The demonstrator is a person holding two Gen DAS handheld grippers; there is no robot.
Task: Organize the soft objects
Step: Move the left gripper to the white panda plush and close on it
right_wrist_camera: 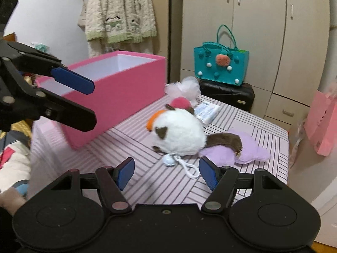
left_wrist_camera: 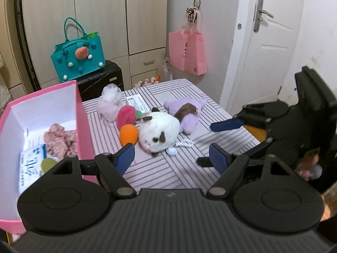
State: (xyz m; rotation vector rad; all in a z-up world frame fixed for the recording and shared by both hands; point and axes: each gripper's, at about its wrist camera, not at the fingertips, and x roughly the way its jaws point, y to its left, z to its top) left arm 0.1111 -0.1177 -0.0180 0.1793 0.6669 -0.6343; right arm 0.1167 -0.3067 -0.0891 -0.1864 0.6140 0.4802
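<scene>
A white and brown plush (left_wrist_camera: pixel 159 133) (right_wrist_camera: pixel 179 133) with a small bell and white loop lies mid-table. Around it lie a purple plush (left_wrist_camera: pixel 186 113) (right_wrist_camera: pixel 238 149), a red plush ball (left_wrist_camera: pixel 126 117) (right_wrist_camera: pixel 181 103), an orange one (left_wrist_camera: pixel 128 135) (right_wrist_camera: pixel 154 118) and a pale pink frilly toy (left_wrist_camera: pixel 110 103) (right_wrist_camera: pixel 185 89). The open pink box (left_wrist_camera: pixel 83 113) (right_wrist_camera: pixel 118 97) stands at the left, holding a pink fabric piece (left_wrist_camera: pixel 60 141) and packets. My left gripper (left_wrist_camera: pixel 171 158) is open and empty above the table's near side. My right gripper (right_wrist_camera: pixel 166 174) is open and empty just before the white plush; it also shows in the left wrist view (left_wrist_camera: pixel 210 145).
The table has a pink striped cloth (left_wrist_camera: pixel 168 172) (right_wrist_camera: pixel 147 168). A tissue packet (left_wrist_camera: pixel 137 103) (right_wrist_camera: pixel 207 110) lies behind the toys. A teal bag (left_wrist_camera: pixel 79 55) (right_wrist_camera: pixel 221 67) sits on a black suitcase (left_wrist_camera: pixel 101 80). A pink bag (left_wrist_camera: pixel 187 50) hangs on the wall beside a white door (left_wrist_camera: pixel 271 42).
</scene>
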